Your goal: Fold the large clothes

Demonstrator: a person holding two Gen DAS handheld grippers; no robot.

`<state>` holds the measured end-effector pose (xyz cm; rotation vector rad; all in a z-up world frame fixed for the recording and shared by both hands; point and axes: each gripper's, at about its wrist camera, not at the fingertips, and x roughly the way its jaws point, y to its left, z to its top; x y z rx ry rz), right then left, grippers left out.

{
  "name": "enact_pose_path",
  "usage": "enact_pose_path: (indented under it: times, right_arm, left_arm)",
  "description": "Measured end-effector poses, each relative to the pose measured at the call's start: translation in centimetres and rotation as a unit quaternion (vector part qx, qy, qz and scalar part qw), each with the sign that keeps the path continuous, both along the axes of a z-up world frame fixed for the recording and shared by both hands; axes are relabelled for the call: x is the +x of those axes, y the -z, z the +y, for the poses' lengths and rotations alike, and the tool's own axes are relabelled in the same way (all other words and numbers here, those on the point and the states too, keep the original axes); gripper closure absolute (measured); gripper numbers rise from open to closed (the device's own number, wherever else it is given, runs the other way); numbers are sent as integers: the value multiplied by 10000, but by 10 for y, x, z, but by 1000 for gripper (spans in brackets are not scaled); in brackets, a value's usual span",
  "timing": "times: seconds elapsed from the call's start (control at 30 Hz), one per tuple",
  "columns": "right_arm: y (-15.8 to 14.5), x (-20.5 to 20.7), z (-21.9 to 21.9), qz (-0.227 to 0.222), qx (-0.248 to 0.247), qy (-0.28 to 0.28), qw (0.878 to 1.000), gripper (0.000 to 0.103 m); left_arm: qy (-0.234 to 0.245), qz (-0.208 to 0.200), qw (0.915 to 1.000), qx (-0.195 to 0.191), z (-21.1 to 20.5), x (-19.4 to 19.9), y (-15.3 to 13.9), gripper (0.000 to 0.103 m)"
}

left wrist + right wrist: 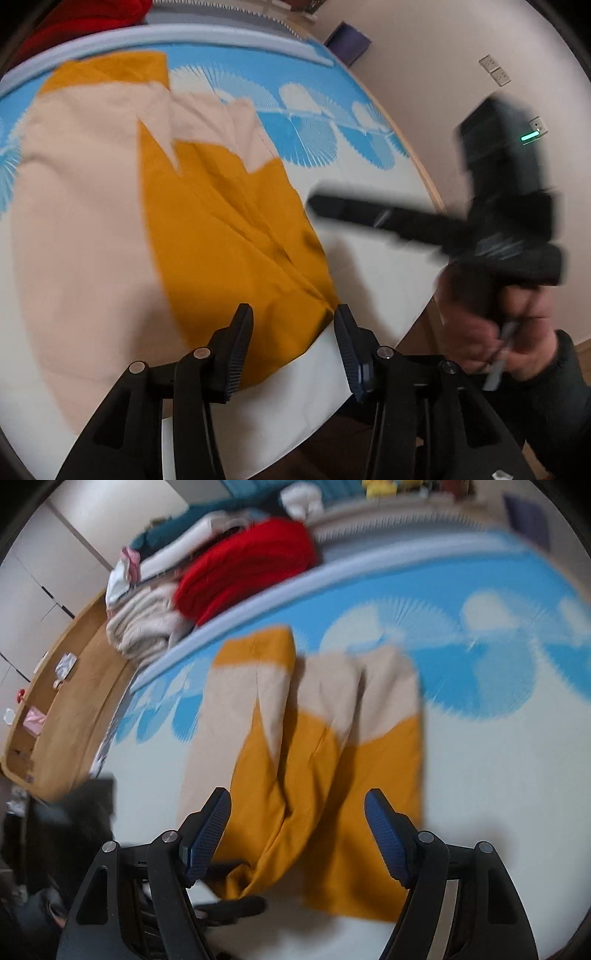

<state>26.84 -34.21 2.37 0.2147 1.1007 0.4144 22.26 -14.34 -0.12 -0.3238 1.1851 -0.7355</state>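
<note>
Big cloth: one large soft garment in mustard yellow and pale cream (221,229) lies spread on the bed, partly folded, with cream parts laid over yellow parts.
Where it lies: on the white part of the bed cover, and its far end reaches onto the blue part.
Bed cover: one flat sheet, white with blue fan shapes (325,140), goes under the cloth.
Left gripper: one black two-finger tool (293,343) hangs just over the near yellow corner of the cloth. Its two fingers stand apart. Nothing is pinched between them.
Right gripper: one black two-finger tool with blue pads (297,834) hangs over the near yellow end of the cloth. Its two fingers are spread wide, and they grip nothing.
Right gripper, seen from the left camera: blurry, beside the bed edge, held in one hand (495,332) with a dark sleeve.
Pile at the far side: one fuzzy red folded thing (247,568), one cream folded blanket (144,627), and some white and teal things I cannot count.
Wooden shelf: one curved brown board (70,709) beside the bed, with a few small things on it, too blurry to tell.
Wall plates: three small square ones (496,70) on the pale wall.
</note>
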Motion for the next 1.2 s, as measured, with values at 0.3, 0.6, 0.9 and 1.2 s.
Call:
enact_pose_path:
  times: [0.3,0.6,0.9,1.2]
  right_arm:
    - [81,13,35,1415,-52,-94,9899,28]
    - [47,0,66,405,-129,-605,9973,94]
    - [29,-25,-21,171,-785,150,9967,95]
    - [113,-2,-43,1520,-1213,200,9807,78]
  left_arm:
    - [-1020,-272,9895,983,73,6,-2,59]
    - [-1996,-220,9725,1176,131,19,-1,59]
    - [-1347,458,9828,1179,100,33,28,59]
    - [-664,1230,9761,1662,69,27,86,56]
